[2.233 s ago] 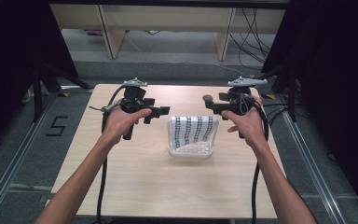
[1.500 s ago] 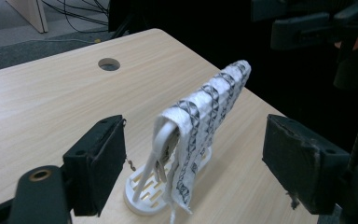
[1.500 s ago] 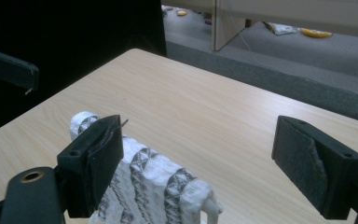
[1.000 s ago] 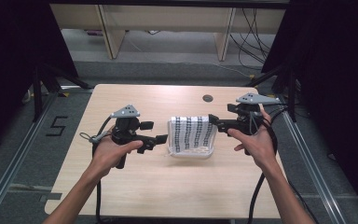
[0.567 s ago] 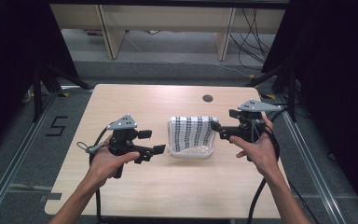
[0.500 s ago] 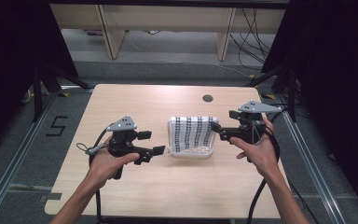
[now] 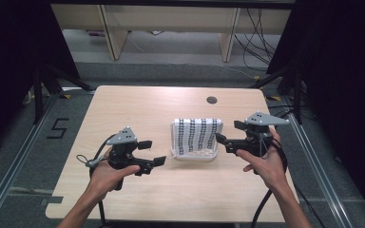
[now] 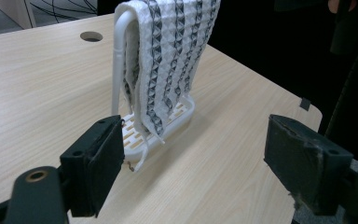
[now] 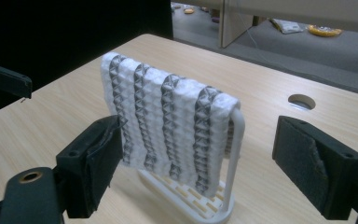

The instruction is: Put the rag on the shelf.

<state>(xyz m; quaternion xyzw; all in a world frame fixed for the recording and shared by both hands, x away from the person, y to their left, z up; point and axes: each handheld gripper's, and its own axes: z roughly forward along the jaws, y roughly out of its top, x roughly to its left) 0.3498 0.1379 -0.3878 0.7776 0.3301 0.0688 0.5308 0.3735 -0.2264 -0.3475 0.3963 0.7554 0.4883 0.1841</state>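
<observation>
Both hand-held grippers drawn nearer, floor marking "5" (image 7: 57, 128) (black, left of table)

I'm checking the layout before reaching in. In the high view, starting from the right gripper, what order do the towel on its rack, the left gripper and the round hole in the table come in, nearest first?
1. The striped towel on its white rack, just left of the right gripper.
2. The round hole, farther up the table toward the back edge.
3. The left gripper, across the rack on the towel's other side.
</observation>
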